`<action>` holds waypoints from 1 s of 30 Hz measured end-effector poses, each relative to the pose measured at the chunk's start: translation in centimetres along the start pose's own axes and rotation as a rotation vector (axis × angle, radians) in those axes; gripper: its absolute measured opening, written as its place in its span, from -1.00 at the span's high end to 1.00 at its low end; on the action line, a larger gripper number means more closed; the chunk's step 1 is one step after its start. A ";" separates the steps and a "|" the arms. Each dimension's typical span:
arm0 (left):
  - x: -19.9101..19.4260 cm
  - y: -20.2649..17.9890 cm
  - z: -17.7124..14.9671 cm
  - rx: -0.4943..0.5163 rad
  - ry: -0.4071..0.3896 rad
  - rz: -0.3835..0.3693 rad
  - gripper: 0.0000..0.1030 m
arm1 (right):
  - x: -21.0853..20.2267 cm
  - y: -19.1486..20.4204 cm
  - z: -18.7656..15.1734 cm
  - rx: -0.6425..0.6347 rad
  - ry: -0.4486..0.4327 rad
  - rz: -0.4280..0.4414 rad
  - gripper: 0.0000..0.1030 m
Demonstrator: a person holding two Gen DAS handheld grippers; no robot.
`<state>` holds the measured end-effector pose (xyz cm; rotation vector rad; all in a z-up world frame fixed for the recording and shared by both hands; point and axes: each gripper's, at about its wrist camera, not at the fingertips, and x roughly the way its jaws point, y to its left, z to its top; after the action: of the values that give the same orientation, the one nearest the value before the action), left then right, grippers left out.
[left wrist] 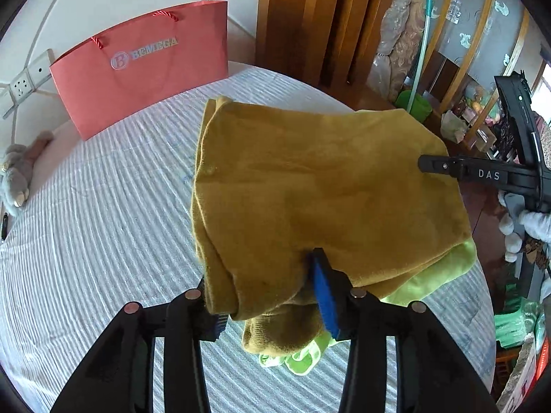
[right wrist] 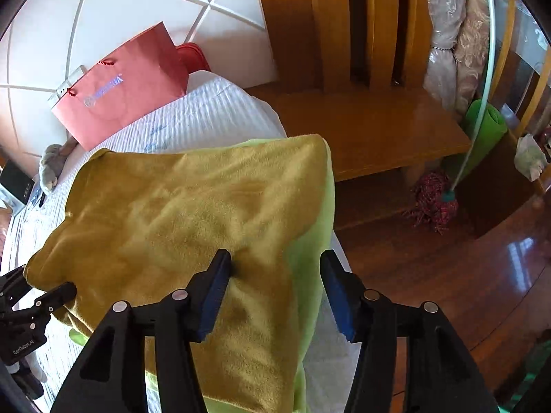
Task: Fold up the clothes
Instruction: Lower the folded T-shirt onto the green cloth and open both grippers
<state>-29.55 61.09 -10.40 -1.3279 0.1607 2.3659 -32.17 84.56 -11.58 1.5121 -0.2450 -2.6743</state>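
- On the striped bed (left wrist: pixel 103 241), the mustard garment (left wrist: pixel 310 179) lies folded over a lime-green layer (left wrist: pixel 444 268), long axis running from 7 to 1 o'clock.
- The left gripper (left wrist: pixel 265 292) straddles its near corner, jaws parted, pads slack.
- The right gripper (right wrist: pixel 275 292) stands open over the 3 o'clock edge, holding nothing.
- Open bed lies toward the red bag (left wrist: pixel 144 65) at 11 o'clock.

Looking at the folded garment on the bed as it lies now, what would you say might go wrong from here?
1. The garment lies at the bed's edge, its green lining overhanging the floor side; it might slide off.
2. The left gripper's open jaws straddle a bunched corner; pulling back may drag the fold open.
3. The right gripper's left pad touches cloth and may snag.
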 end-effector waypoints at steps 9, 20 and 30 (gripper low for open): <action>-5.9 -2.2 -0.5 -0.041 -0.072 -0.024 -0.15 | -7.0 2.3 -3.2 -0.009 -0.142 -0.012 -0.95; -7.8 -5.9 -1.4 -0.002 -0.064 0.015 -0.15 | -9.1 3.6 -7.5 -0.006 -0.121 -0.031 -0.99; -7.5 -7.2 -1.7 0.001 -0.046 0.033 -0.15 | -9.4 4.2 -9.2 -0.019 -0.098 -0.020 -0.99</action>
<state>-21.82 64.84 -4.33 -1.2791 0.1713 2.4211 -19.55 80.68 -7.59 1.3869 -0.2104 -2.7621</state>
